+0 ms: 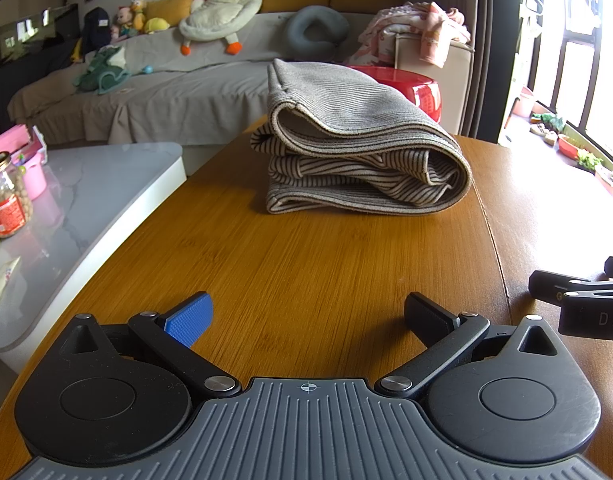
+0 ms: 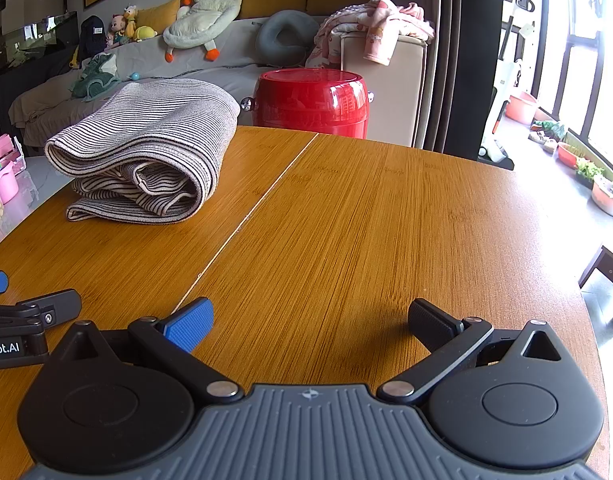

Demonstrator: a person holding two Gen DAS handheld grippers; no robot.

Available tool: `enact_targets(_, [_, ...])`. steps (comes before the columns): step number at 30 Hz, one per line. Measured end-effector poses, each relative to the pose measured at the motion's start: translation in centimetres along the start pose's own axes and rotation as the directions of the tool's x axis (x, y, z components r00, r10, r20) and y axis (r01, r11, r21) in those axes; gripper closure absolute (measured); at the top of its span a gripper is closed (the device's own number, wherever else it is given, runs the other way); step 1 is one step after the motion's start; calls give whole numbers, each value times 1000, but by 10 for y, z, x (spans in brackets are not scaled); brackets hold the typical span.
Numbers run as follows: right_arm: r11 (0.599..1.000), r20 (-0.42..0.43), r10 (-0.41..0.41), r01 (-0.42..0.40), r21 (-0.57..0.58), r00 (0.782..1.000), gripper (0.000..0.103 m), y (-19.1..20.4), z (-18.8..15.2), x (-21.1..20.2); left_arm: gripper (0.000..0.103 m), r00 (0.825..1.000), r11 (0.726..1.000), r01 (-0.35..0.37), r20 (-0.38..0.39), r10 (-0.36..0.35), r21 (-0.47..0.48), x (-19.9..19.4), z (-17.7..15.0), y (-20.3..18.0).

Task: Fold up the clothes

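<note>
L+R wrist cams low over table (image 1: 306,264), side by side | face sofa | share folded garment (image 2: 146,152)

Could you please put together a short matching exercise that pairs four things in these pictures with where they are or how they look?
Things:
1. striped garment
2. red stool
3. plush goose
4. left gripper

Descriptions:
A. lying on the sofa's backrest
B. standing on the floor just beyond the table's far edge
C. open, holding nothing, low over bare wood
D. folded into a bundle on the wooden table

Pairs: 1-D, 2-B, 3-A, 4-C
</note>
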State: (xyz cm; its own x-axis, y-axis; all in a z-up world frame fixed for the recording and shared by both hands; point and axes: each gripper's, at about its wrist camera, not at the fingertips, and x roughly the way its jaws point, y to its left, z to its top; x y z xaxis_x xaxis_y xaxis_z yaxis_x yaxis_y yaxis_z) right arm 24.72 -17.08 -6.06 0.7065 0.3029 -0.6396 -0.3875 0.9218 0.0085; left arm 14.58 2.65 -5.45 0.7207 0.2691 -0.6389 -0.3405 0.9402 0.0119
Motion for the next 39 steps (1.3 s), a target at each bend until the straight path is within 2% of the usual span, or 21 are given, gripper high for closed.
enact_targets(15, [1000, 0, 0, 0, 0, 1000, 0, 0, 0, 0, 0, 1000, 1000, 2, 0, -2, -2, 0, 0, 0])
enact_targets(21, [999, 0, -28, 28, 23, 1000, 0, 4, 1, 1, 0, 1000, 1000, 7, -1, -7, 1, 1, 1, 0])
enact_targets(28, [999, 0, -30, 30, 25, 1000, 0, 5, 0, 1, 0, 998, 996, 68, -1, -68, 49, 8, 5, 0])
enact_targets(32, [999, 1, -29, 29, 26, 1000, 0, 6, -1, 1, 0, 990, 986, 144, -21, -142, 86, 4, 4, 3])
enact_targets(39, [999, 1, -23, 23, 22, 1000, 0, 7, -1, 3, 0, 992, 989, 126, -31, -124, 79, 2, 1, -1])
